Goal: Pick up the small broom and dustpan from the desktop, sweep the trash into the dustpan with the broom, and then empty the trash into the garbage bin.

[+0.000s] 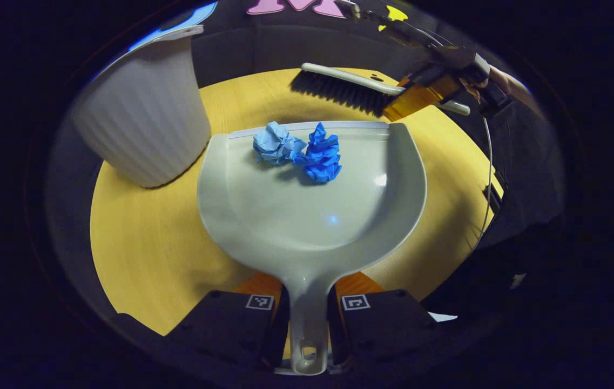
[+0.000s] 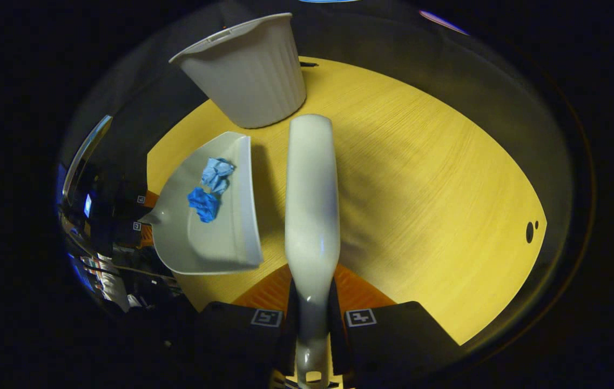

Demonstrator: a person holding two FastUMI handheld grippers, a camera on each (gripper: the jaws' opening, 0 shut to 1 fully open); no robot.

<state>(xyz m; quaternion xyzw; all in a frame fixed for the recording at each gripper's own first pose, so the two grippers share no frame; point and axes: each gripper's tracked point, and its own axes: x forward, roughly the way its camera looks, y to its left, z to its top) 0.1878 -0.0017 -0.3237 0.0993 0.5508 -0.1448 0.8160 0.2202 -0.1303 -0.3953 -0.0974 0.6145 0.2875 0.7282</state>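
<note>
In the left gripper view my left gripper [image 1: 308, 302] is shut on the handle of a pale grey dustpan [image 1: 312, 216] resting on the yellow table. Two crumpled blue paper balls [image 1: 298, 151] lie inside the pan near its front lip. Beyond the lip the broom [image 1: 347, 89], white back with black bristles, hangs above the table, held by the other gripper [image 1: 425, 94]. In the right gripper view my right gripper [image 2: 313, 316] is shut on the broom handle [image 2: 311, 205], which points away from me. The dustpan [image 2: 215, 227] with the blue paper [image 2: 209, 189] lies to its left.
A white ribbed garbage bin [image 1: 142, 113] stands on the table left of the dustpan; in the right gripper view the bin [image 2: 247, 70] is at the far end, just left of the broom's tip. The yellow table [image 2: 420, 205] spreads wide to the right.
</note>
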